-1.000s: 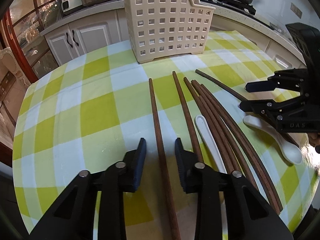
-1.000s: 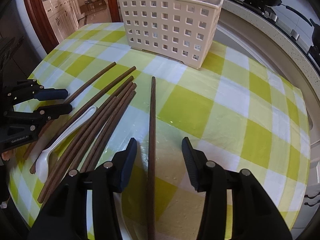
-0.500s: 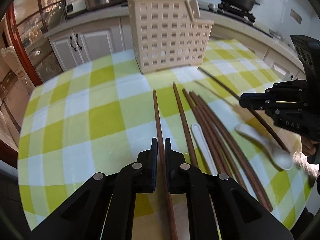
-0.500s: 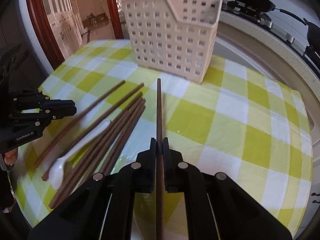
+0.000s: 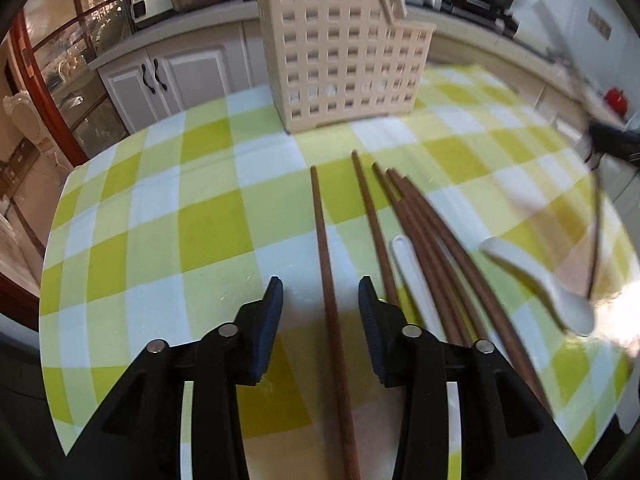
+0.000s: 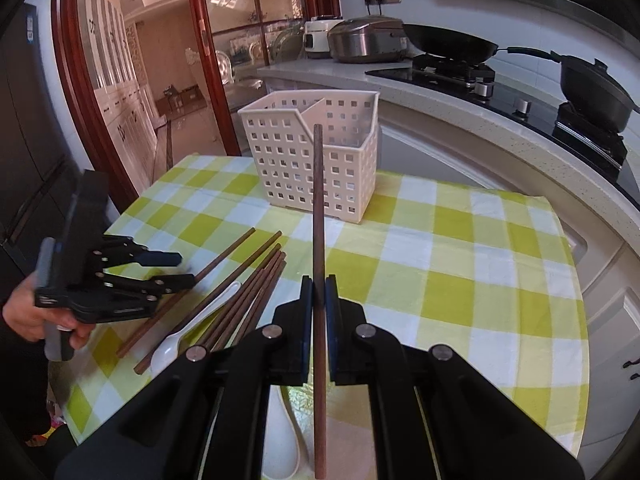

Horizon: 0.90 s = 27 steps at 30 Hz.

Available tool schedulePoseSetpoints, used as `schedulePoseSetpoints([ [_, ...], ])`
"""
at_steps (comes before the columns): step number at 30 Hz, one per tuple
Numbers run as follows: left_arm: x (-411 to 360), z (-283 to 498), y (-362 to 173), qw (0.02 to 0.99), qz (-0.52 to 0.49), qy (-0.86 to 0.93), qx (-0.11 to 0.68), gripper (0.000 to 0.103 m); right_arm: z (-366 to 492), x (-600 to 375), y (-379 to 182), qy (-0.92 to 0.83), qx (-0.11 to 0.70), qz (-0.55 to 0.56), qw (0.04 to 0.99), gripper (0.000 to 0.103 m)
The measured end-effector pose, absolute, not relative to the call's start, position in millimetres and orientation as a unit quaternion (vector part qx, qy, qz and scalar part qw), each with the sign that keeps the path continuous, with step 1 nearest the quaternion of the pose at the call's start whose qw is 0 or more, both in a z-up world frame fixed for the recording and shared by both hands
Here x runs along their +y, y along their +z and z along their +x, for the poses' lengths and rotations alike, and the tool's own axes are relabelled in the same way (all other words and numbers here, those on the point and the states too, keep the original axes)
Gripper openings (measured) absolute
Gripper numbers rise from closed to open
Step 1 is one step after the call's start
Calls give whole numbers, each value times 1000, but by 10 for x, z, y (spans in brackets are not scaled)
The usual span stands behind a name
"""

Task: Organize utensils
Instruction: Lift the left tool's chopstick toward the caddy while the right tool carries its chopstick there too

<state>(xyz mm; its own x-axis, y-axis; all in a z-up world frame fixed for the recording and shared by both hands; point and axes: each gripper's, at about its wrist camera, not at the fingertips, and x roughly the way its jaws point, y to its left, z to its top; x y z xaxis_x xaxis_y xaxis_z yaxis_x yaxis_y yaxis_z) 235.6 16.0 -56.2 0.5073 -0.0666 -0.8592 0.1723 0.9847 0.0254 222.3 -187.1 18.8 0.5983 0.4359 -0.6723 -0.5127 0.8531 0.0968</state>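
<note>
The kitchen counter with its black wok (image 6: 448, 42) and steel rice cooker (image 6: 366, 38) curves behind a round table under a yellow-green and white checked cloth (image 6: 460, 264). On the cloth stands a cream perforated plastic utensil basket (image 6: 312, 156), divided into two compartments. Before it lie loose dark brown wooden chopsticks (image 5: 420, 236) and a white plastic spoon (image 6: 192, 324); a second white spoon (image 5: 544, 284) is blurred at the left view's right edge. The right gripper (image 6: 319, 300) is pressed tight on one lifted chopstick (image 6: 318, 200), its lower end cut off by the frame. The left gripper (image 5: 320, 308), held by a hand (image 6: 32, 312), has just been opening; its fingers straddle a chopstick (image 5: 326, 272) lying on the cloth without touching it.
</note>
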Motion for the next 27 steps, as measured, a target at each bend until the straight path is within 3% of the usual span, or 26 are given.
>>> schedulePoseSetpoints([
  [1, 154, 2399, -593, 862, 55, -69, 499, 23, 2207, -1894, 195, 265, 359, -50, 893, 6],
  [6, 110, 2553, -614, 845, 61, -76, 526, 20, 2153, -1976, 205, 265, 356, -45, 895, 6],
  [8, 78, 2558, -609, 842, 68, -82, 529, 9, 2135, -1983, 216, 266, 354, -44, 896, 6],
  [10, 51, 2560, -611, 840, 76, -80, 531, 6, 2120, -1993, 233, 266, 351, -42, 897, 6],
  [27, 392, 1663, 499, 930, -4, -53, 363, 6, 2000, -1973, 444, 267, 328, -43, 905, 6],
])
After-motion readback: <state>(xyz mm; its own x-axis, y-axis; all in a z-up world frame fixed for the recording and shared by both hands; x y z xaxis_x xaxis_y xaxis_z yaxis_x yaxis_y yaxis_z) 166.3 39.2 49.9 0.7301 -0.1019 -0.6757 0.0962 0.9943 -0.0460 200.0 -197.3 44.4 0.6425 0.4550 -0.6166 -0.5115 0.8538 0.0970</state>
